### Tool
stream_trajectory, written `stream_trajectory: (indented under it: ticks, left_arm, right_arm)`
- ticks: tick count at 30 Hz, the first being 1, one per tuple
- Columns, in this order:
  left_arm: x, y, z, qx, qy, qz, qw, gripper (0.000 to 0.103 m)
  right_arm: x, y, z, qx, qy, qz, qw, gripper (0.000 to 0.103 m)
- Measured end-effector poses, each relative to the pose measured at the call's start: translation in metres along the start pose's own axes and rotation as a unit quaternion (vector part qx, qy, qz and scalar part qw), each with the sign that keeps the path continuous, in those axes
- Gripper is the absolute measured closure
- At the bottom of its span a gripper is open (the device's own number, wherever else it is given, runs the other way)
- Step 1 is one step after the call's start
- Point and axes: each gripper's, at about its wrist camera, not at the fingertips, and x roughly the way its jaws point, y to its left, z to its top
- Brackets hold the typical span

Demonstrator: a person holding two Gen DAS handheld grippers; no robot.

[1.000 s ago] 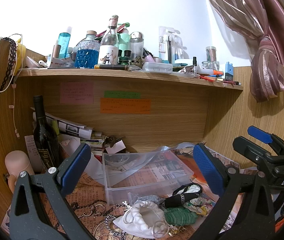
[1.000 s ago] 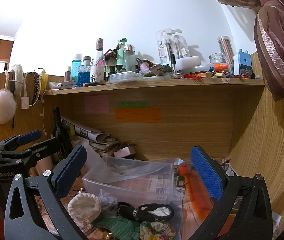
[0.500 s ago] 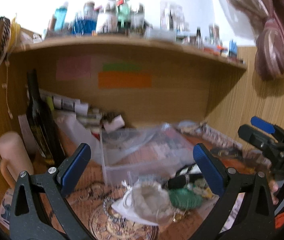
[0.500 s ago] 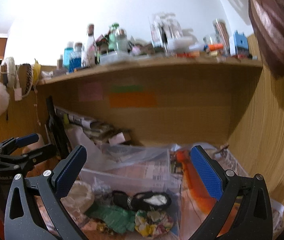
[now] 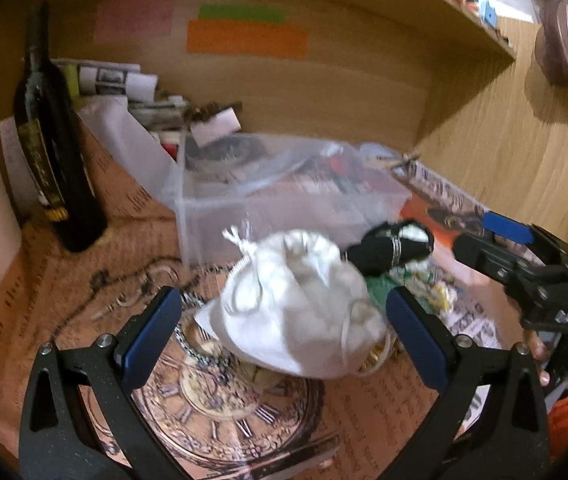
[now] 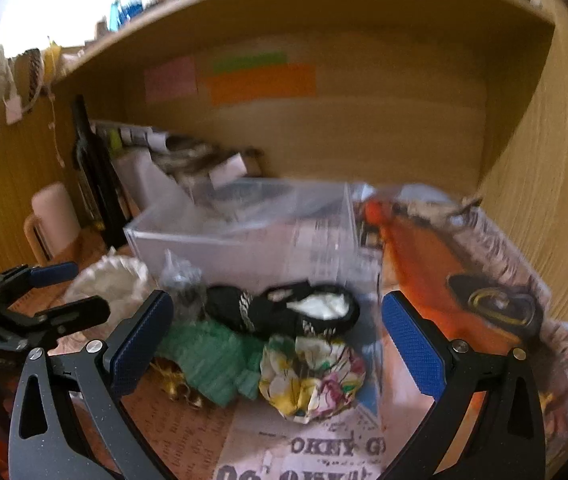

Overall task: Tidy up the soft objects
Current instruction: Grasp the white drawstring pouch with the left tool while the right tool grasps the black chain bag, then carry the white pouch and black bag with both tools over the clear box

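A white drawstring pouch (image 5: 295, 312) lies on the paper-covered desk, between the fingers of my open left gripper (image 5: 284, 320), which hangs just above it. It also shows in the right wrist view (image 6: 112, 284). Beside it lie a black-and-white fabric piece (image 6: 284, 312), a green fabric piece (image 6: 208, 356) and a floral scrunchie (image 6: 311, 376). My right gripper (image 6: 276, 344) is open and empty, with these pieces between its fingers. A clear plastic box (image 6: 244, 232) stands behind the pile.
A dark wine bottle (image 5: 52, 136) stands at the left by a pink cup (image 6: 52, 220). Stacked papers (image 5: 124, 80) lie at the back under the shelf. Wooden walls close both sides. A chain (image 5: 188, 336) lies by the pouch.
Both grippers have tilted down and moved forward toward the pile. The shelf top has left view. The pouch now sits between the left fingers, the fabric pieces between the right fingers.
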Motion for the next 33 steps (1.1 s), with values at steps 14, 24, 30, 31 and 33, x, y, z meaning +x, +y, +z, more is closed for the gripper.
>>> stream_trajectory:
  ticks: [14, 24, 30, 31, 33]
  left_arm:
    - [0.023, 0.003, -0.008, 0.007, 0.017, -0.012, 0.9998, 0.017]
    - [0.017, 0.005, -0.002, 0.008, 0.007, -0.029, 0.9995, 0.056]
    - [0.011, 0.011, 0.008, 0.002, -0.003, -0.036, 0.9994, 0.08]
    - [0.01, 0.011, 0.01, 0.001, -0.003, -0.037, 0.9993, 0.086]
    - [0.007, 0.014, 0.014, -0.003, -0.01, -0.041, 0.9991, 0.087]
  right_arm:
    - [0.052, -0.008, -0.008, 0.029, 0.079, 0.038, 0.996, 0.014]
    - [0.065, -0.014, -0.007, 0.024, 0.089, 0.003, 0.996, 0.073]
    - [0.057, -0.01, -0.007, 0.009, 0.079, 0.002, 0.997, 0.07]
    - [0.054, -0.008, -0.007, 0.004, 0.077, -0.001, 0.997, 0.068]
    - [0.05, -0.006, -0.004, 0.0, 0.077, 0.015, 0.997, 0.048]
